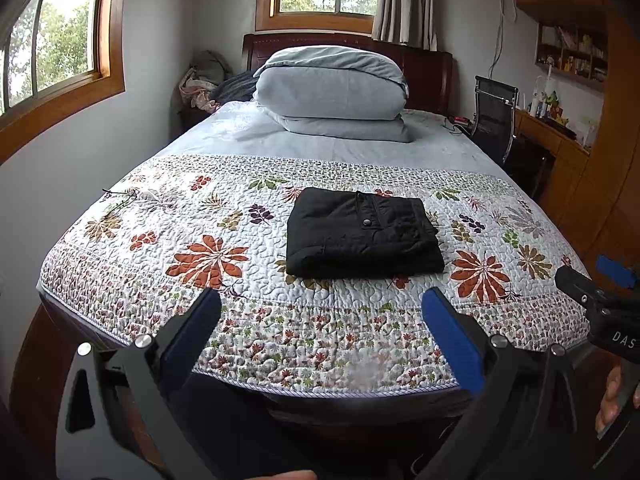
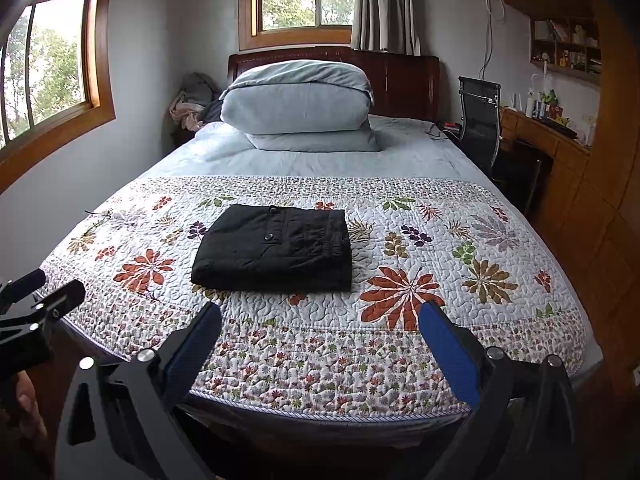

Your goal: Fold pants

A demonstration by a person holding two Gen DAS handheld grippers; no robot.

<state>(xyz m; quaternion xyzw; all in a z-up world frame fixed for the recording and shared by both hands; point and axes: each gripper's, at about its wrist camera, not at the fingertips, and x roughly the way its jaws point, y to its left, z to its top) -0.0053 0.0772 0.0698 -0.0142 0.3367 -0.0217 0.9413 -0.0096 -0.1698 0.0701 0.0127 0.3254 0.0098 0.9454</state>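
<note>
On the floral quilt (image 1: pixel 208 216) near the foot edge of the bed (image 2: pixel 280 160), we see the black pants (image 1: pixel 362 236) lying folded into a neat rectangle, a snap button facing up. We hold the left tool (image 1: pixel 322 308) and the right tool (image 2: pixel 320 316) over that foot edge, short of the pants, both spread wide and gripping nothing. Toward the headboard, a folded grey duvet (image 1: pixel 332 92) sits well apart from the pants.

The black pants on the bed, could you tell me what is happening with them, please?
A person holds a gripper in each hand at the foot of the bed. The black pants lie folded into a neat rectangle on the floral quilt. The left gripper and right gripper are open, holding nothing, short of the pants.
</note>
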